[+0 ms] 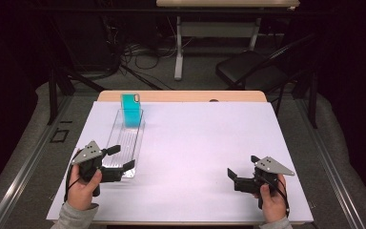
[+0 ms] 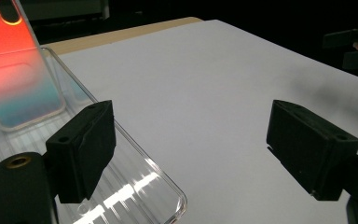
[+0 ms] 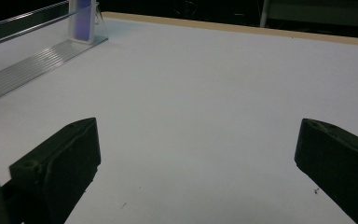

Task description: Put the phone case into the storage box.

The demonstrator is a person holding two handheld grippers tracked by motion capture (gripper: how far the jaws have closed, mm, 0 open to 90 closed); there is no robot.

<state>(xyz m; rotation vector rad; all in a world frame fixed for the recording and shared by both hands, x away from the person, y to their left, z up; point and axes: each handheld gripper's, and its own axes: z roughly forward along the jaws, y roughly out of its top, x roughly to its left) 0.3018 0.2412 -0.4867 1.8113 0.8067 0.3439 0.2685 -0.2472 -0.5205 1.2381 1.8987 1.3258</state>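
Presently, phone case (image 1: pixel 131 109) stands upright in far end of clear slotted tray (image 1: pixel 124 143), ridges likely propping it. Left gripper (image 1: pixel 121 157) at tray's near end, jaws spread, one over the rim. Right gripper (image 1: pixel 243 172) well right of tray, jaws spread, empty.

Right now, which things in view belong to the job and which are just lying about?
In the job:
clear tray, by the left gripper
phone case, standing upright at the tray's far end
right gripper, open, over the white table cover

Lying about:
folding chair behind the table
floor cables
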